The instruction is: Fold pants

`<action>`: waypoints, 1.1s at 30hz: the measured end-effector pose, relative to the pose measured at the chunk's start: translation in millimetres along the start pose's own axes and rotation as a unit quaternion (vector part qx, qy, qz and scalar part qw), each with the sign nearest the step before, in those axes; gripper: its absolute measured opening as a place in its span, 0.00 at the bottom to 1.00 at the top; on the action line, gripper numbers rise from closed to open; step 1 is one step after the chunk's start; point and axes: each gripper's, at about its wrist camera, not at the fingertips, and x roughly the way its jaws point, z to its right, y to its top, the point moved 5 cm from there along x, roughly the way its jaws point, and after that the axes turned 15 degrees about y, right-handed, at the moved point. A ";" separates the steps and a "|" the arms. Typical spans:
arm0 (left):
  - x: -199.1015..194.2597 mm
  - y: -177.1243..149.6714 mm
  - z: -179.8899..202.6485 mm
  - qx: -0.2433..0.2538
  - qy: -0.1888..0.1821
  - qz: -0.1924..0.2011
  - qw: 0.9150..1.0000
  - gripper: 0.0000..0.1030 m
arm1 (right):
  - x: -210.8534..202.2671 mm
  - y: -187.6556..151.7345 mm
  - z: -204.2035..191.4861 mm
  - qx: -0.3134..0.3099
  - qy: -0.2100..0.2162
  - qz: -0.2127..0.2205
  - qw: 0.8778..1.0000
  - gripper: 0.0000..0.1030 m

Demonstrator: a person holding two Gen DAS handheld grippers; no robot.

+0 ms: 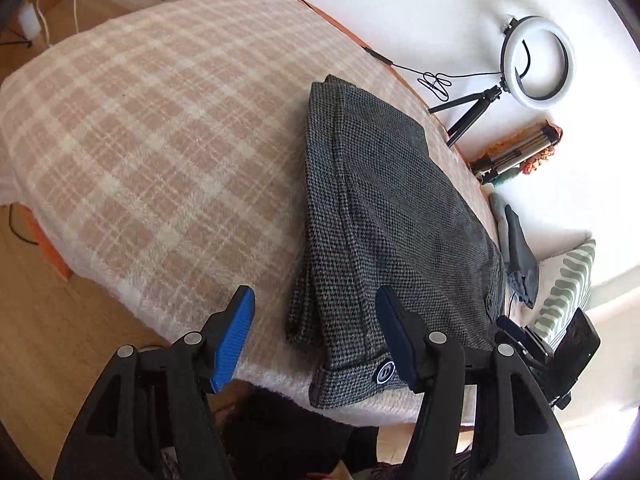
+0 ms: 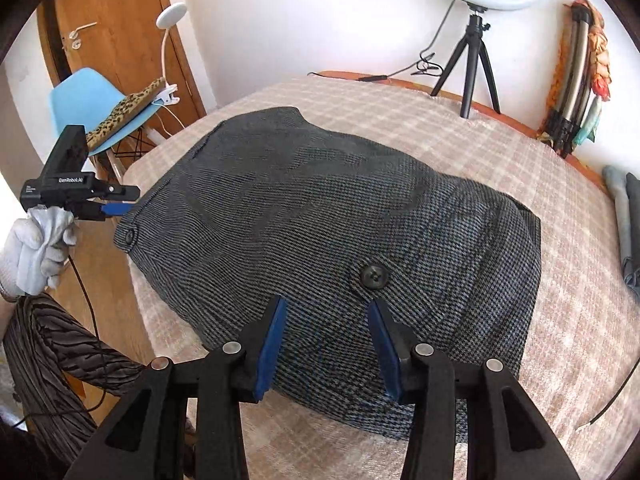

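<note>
Lying folded on the checked blanket (image 1: 160, 128) of the bed, the grey houndstooth pants (image 2: 328, 232) are sitting toward the bed's near edge, waistband at the front. In the left wrist view the pants (image 1: 384, 216) are stretching from about 12 o'clock down to 5 o'clock, and the left gripper (image 1: 316, 320) is hovering just over their near corner with its fingers (image 1: 234, 336) spread wide, pinching nothing. In the right wrist view the right gripper (image 2: 328, 334) is hanging above the near hem, fingers (image 2: 272, 344) likewise spread apart and gripping nothing, a black button (image 2: 374, 276) lying just beyond them at 12 o'clock. The left gripper (image 2: 116, 208) is showing at 9 o'clock beside the waistband corner, held by a white-gloved hand (image 2: 38, 248). A ring light (image 1: 536, 62) on a tripod is standing at 1 o'clock by the wall.
</note>
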 end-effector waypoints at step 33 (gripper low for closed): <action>-0.5 -46.1 9.7 0.024 -0.088 -0.034 0.995 0.58 | 254.2 223.6 -64.5 -0.148 0.112 -0.166 0.968 0.63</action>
